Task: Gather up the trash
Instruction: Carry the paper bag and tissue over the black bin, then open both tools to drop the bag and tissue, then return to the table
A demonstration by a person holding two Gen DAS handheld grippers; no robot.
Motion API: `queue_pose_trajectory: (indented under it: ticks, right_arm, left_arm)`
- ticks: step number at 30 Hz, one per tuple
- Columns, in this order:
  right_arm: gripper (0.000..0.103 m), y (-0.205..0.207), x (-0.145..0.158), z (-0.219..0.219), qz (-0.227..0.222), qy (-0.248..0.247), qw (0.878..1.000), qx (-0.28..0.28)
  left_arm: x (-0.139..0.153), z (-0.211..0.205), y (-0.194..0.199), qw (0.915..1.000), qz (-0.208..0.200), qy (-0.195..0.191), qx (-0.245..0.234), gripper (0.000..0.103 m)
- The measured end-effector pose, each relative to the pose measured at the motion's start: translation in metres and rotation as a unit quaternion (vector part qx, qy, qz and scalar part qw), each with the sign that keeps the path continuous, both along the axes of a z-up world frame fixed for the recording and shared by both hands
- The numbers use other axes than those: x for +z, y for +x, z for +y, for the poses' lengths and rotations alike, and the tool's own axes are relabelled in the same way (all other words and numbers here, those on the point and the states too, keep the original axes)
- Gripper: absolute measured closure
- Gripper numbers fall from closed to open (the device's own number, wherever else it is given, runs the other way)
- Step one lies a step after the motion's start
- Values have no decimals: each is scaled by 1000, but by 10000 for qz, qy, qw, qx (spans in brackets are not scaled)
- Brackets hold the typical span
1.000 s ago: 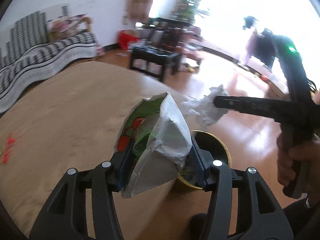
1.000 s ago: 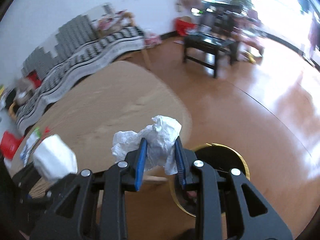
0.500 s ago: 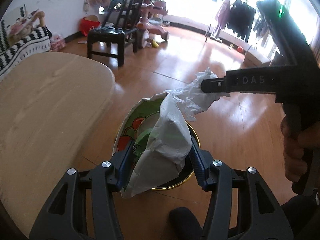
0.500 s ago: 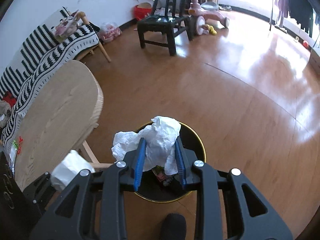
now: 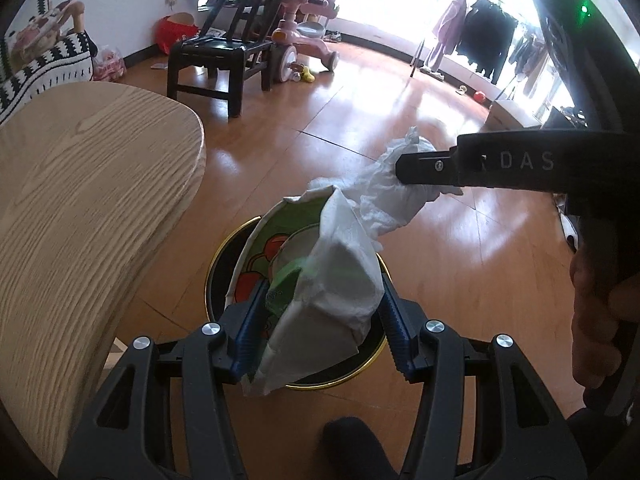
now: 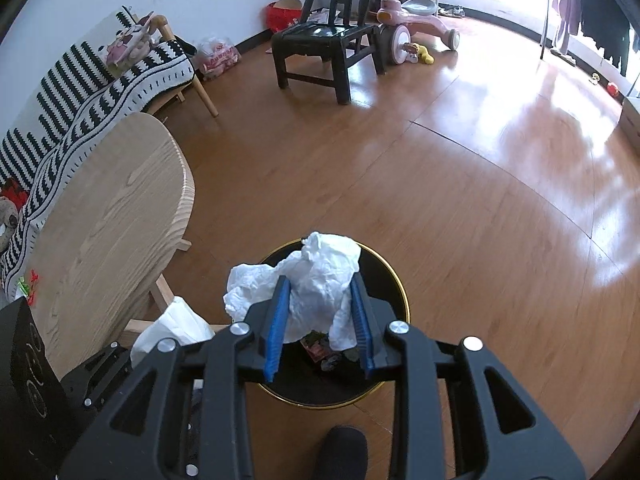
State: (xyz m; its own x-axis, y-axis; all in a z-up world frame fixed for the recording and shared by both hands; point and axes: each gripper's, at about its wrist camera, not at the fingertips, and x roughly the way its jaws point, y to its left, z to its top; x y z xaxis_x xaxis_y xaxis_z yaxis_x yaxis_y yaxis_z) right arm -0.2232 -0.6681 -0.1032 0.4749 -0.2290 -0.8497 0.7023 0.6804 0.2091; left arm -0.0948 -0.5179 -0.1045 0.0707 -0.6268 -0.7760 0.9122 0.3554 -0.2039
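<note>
The crumpled white tissue (image 6: 320,280) sits between the blue pads of the right gripper (image 6: 320,330), whose jaws are opening, directly above the black trash bin (image 6: 384,280) with its gold rim (a few scraps already lie on its bottom). The left gripper (image 5: 320,328) pinches a white snack wrapper (image 5: 332,300) with a green and red printed face, held over the same bin (image 5: 218,280). The bin stands on a glossy orange-brown wooden floor (image 6: 460,184) with bright window glare on the far right. Just left of it is a pale wood-grain table (image 6: 108,208) with a rounded end. Farther off, a black wooden chair (image 6: 324,44) and a pink ride-on toy (image 6: 408,12) stand near the white wall, a black-and-white striped sofa cover (image 6: 100,84) runs along the left, and clothes hang on a rack (image 5: 476,36) at the far right.
</note>
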Motion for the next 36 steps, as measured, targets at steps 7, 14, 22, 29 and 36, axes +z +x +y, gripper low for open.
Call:
queue_pose_trajectory:
  ticks: [7,14,22,29,36]
  right_arm:
    - [42,-3,0,-2,-40,-18,9999,-111]
    - [35,0,6,3,-93,-133,9998,-101]
    - [28,22,32,27,-439,-331,9985,60]
    - [28,90,64,87,-830,-396,9938,625]
    - [25,185,80,186,-1013,-394,9809,1613]
  left_arm:
    - [1,1,0,10000,19,-58,48,26]
    - [10,7,-1,9999,-8,-126,68,20]
    - [45,47,16,9983,-257,-356,373,14]
    - [83,130,62,9912,-729,-438,1018,11]
    - [108,262,128,9687,-1166,-296,2172,11]
